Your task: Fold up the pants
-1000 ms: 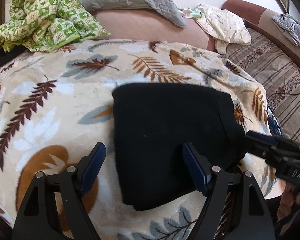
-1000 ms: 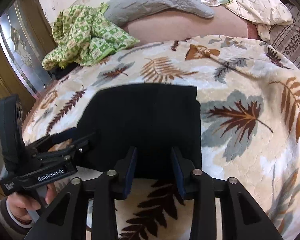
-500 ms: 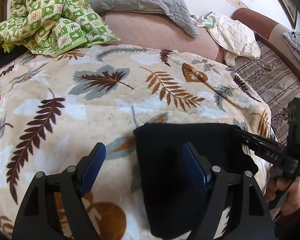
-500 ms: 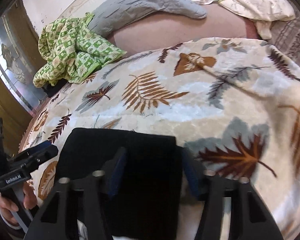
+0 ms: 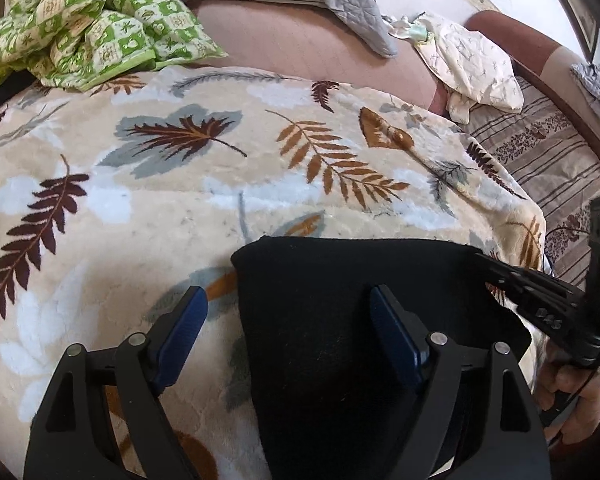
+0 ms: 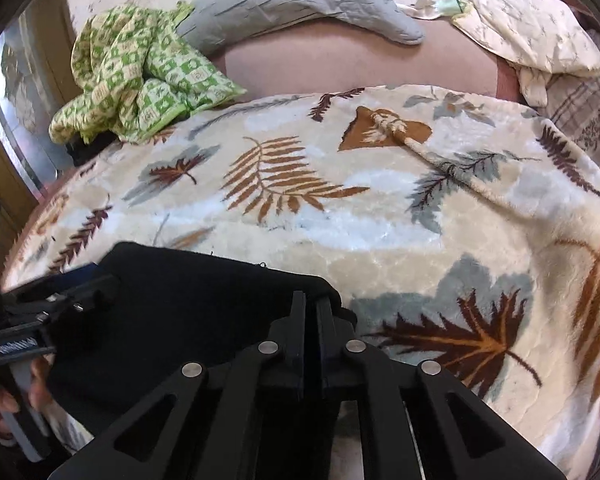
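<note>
- Folded black fabric pants (image 5: pixel 352 320) lie on a cream fleece blanket with brown and grey leaf print (image 5: pixel 160 208), lower centre of the left wrist view, lower left of the right wrist view
- Left gripper (image 5: pixel 288 330), black with blue pads: jaws wide apart, straddling the left edge of the pants; one finger over blanket, the other over black cloth, pads gripping nothing
- Right gripper (image 6: pixel 310 316): jaws have just been closing, now nearly together, pinching the pants at their right corner
- Green-and-cream checked cloth (image 6: pixel 140 76) bunched upper left; grey quilted pillow (image 6: pixel 300 4) along the top; white crumpled cloth (image 6: pixel 532 28) upper right
</note>
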Demonstrator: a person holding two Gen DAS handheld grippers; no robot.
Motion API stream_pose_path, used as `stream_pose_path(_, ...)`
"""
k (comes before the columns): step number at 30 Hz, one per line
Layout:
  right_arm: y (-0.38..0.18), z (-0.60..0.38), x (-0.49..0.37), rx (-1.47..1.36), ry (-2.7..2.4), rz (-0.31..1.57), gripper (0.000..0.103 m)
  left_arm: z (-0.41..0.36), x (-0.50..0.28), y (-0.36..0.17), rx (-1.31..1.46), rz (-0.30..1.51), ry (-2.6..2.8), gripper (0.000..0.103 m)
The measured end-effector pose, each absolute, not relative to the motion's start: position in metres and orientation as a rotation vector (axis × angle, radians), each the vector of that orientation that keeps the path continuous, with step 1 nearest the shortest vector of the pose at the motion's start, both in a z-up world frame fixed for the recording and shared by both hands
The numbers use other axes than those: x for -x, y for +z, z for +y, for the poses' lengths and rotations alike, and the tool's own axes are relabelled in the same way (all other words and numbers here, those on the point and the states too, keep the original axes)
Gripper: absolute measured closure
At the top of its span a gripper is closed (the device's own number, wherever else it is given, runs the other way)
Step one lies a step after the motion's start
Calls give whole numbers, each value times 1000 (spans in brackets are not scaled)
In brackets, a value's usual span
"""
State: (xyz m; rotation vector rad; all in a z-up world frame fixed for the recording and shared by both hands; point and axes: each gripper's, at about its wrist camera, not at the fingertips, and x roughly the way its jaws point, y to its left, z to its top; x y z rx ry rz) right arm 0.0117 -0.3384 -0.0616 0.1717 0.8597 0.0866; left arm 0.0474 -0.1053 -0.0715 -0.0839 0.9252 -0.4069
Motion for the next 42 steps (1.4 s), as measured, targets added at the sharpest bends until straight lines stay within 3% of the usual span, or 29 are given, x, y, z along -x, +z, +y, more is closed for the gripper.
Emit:
stream_pose_path(2,-50,-343,-1,-190,88,833,80,-105,-47,-71,78,922,-406,19)
stream_pose_path(5,-36,-339,20,-226,160,799,74,-105,-45,-71,65,908,-398,19)
stream_pose_path(12,-61,-304,58,-95,172,894,73,-100,-44,-79,118,908,-393,12)
stream_pose_path(19,-55,-311,67,-169,159,839,73,-101,-30,-69,84,876,-362,12)
stream_pose_path(23,-50,-318,74,-239,146,798,57,-95,-23,-59,91,863,-363,12)
stream_pose_path(26,-44,-318,77,-242,131,773,54,-91,-17,-50,98,841,-364,12)
stream_pose_path(30,-43,-319,77,-263,135,743,40,-88,-6,-43,87,818,-363,12)
stream_pose_path(35,-49,-323,67,-315,121,768,38,-92,4,-44,93,838,-384,12)
stream_pose_path(39,-47,-321,69,-329,113,762,26,-99,10,-48,86,868,-397,12)
stream_pose_path(42,-48,-319,70,-334,113,778,26,-105,12,-46,73,868,-406,12)
